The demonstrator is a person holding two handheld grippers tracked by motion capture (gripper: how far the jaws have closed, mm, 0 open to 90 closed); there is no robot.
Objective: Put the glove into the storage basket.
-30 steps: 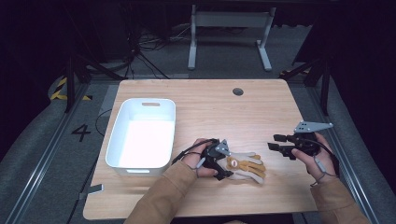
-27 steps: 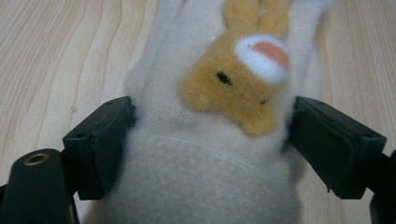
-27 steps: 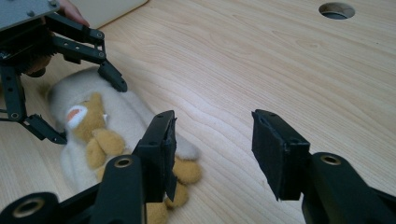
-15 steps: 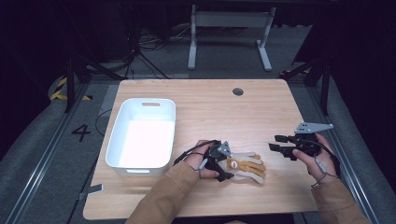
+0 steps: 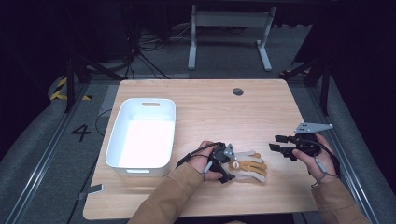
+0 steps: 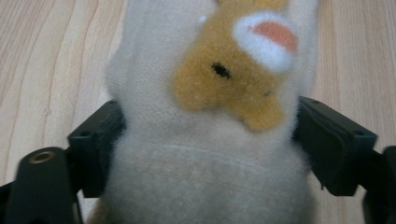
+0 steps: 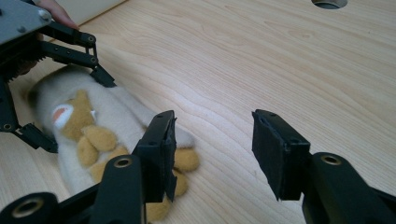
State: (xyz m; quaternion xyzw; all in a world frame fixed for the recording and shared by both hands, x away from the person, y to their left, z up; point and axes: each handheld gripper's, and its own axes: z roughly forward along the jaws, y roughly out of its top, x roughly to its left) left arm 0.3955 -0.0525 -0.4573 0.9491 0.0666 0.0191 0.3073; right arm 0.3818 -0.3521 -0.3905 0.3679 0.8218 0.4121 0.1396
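Near table edge: left gripper (image 5: pixel 227 164) around cream-and-tan plush toy (image 5: pixel 247 164), 2 jaws wide, flanking its body, just been closing on it; pads at the fur, firm grip unclear. Toy flat on wooden table (image 5: pixel 210 107), right of white bin (image 5: pixel 142 133). Right gripper (image 5: pixel 279 146) held off to the toy's right, jaws wide, nothing between. Farther back, round hole (image 5: pixel 237 91) in tabletop.
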